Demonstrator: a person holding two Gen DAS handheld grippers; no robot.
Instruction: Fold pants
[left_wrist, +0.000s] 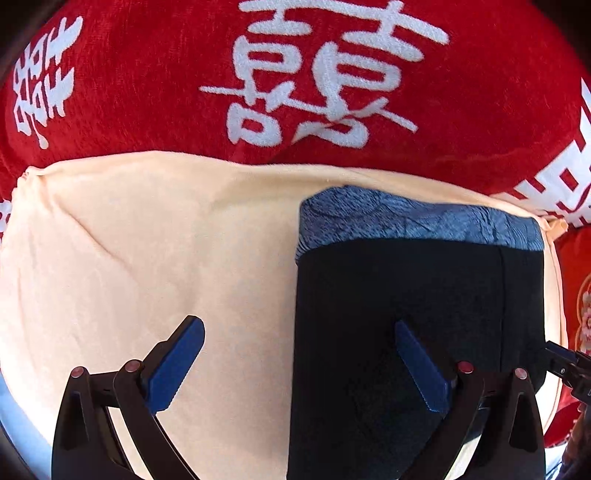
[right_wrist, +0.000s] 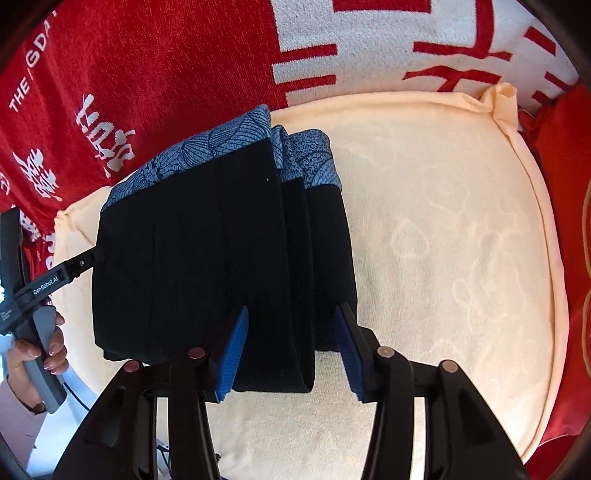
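Note:
The folded black pants (left_wrist: 417, 314) with a blue patterned waistband (left_wrist: 417, 221) lie on a cream cushion (left_wrist: 147, 258). My left gripper (left_wrist: 301, 365) hangs open above them, one finger over the cushion and the other over the black cloth, nothing gripped. In the right wrist view the pants (right_wrist: 221, 240) lie in several layers, waistband (right_wrist: 207, 147) at the far end. My right gripper (right_wrist: 290, 350) stands open over their near folded edge, which lies between the fingers without the pads pressing on it. The left gripper (right_wrist: 74, 266) shows at the pants' left edge, held by a hand (right_wrist: 48, 350).
A red blanket with white characters (left_wrist: 295, 74) lies beyond the cushion and around it (right_wrist: 147, 55). The cushion's piped rim (right_wrist: 546, 240) curves along the right, with red fabric (right_wrist: 561, 147) past it. Bare cream surface (right_wrist: 443, 240) spreads right of the pants.

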